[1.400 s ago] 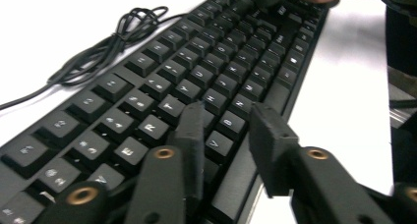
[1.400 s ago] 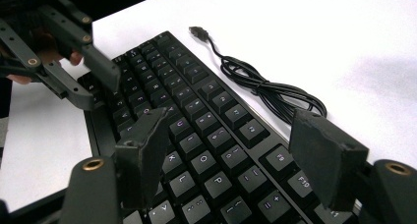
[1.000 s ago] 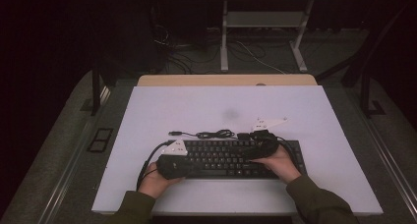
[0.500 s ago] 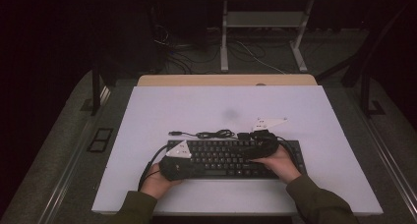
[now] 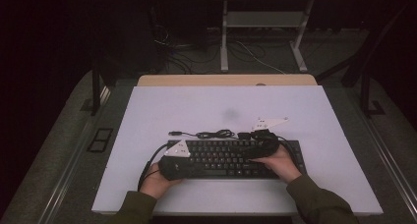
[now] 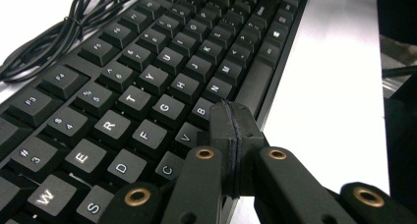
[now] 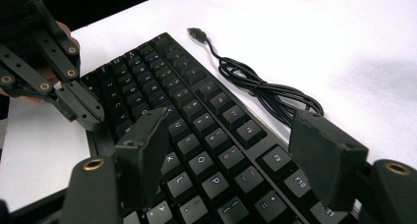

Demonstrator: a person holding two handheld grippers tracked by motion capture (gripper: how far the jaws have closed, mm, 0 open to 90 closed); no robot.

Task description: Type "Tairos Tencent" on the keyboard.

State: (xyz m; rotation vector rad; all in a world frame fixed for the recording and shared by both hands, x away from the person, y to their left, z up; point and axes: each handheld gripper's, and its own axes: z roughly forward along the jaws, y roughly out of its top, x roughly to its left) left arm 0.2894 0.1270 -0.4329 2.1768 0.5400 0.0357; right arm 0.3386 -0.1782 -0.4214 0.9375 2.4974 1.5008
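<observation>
**Both grippers over the keyboard**

Your keyboard [image 5: 231, 157] lies flat on the table [image 5: 314, 116], near the edge closest to you, long side running left to right. Its cable [image 5: 211, 134] sits bunched on the table just behind it, the plug [image 7: 195, 32] loose on the bare surface. Nothing on the table is a container; the keyboard is the one thing under your hands.

Your left gripper [image 6: 231, 135] has its jaws pressed together with nothing between them. The tips hover low over the bottom letter row, by the V and B keys; whether they touch a key cannot be told. In the high view it sits over the keyboard's left end [image 5: 178, 160].

Your right gripper [image 7: 236, 155] has its jaws spread wide, holding nothing, above the right-hand letter keys around O and P. In the high view it is over the keyboard's right part [image 5: 260, 140].

Compared with a second ago, your left gripper has edged slightly right along the keyboard. Your right gripper, the keyboard and the cable lie as they did.
</observation>
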